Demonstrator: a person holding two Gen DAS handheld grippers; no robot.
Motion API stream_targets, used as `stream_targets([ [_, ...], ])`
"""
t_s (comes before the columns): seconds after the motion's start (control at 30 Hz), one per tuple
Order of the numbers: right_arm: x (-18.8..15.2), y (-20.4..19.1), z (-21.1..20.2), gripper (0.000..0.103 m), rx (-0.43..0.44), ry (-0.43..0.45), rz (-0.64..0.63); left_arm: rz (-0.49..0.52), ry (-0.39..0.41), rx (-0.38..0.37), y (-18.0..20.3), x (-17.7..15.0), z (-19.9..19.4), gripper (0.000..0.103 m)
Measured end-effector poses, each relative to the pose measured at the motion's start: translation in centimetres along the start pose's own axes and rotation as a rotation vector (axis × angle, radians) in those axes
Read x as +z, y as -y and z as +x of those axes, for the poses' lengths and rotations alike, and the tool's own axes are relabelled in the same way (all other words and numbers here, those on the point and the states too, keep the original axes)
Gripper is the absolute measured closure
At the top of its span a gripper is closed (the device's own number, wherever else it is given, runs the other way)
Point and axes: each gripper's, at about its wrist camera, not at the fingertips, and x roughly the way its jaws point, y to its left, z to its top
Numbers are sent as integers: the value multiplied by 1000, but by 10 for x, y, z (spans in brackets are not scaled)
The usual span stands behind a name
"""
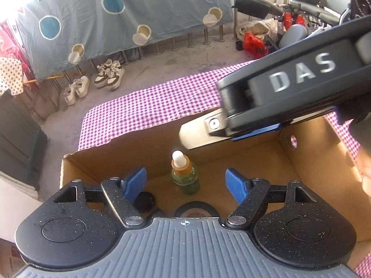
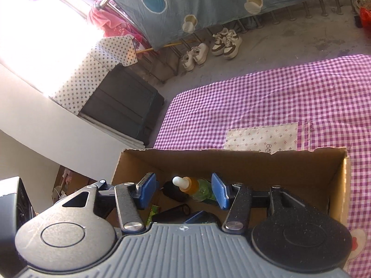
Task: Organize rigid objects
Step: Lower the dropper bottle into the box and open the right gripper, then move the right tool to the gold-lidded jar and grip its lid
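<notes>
Count of visible items.
One cardboard box (image 2: 231, 162), one dropper bottle (image 1: 184, 173), two pairs of shoes (image 1: 92, 83), two grippers (image 1: 185, 183).

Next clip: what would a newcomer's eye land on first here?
Probably the small green dropper bottle with its white tip, inside the cardboard box in front of the left gripper, whose open jaws hold nothing. Next, the right gripper reaching over the same box, and the purple checked cloth under it.

Purple-and-white gingham tablecloth (image 2: 266, 97) — brown cardboard box (image 2: 255, 162), green-orange dropper bottle (image 1: 184, 176)
</notes>
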Motion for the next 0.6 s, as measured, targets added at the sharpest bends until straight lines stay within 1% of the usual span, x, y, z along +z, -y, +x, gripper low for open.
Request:
stream_targets([
  [0.1, -17, -3, -45, 47, 53, 78, 37, -6, 41, -10, 1, -4, -23, 21],
  [0.17, -36, -2, -76, 43, 147, 124, 94, -16, 71, -20, -1, -8, -39, 16],
  [0.23, -64, -2, -105, 35, 248, 179, 134, -38, 107, -33, -3, -16, -57, 15],
  [0.3, -96, -6, -132, 32, 298, 235, 140, -61, 152, -47, -6, -27, -77, 13],
  [0.37, -129, -8, -154, 27, 312, 283, 153, -67, 181, -42, -10, -38, -91, 12],
  [0.43, -163, -6, -171, 26, 310, 329, 179, -64, 210, -54, -14, -49, -105, 12],
  [0.47, -177, -5, -176, 26, 306, 342, 192, -63, 226, -61, -15, -57, -112, 10],
  [0.5, -193, -3, -180, 26, 293, 356, 207, -61, 237, -66, -14, -65, -119, 7],
  [0.6, -231, -1, -182, 26, 223, 375, 240, -64, 271, -87, -11, -92, -136, 6],
])
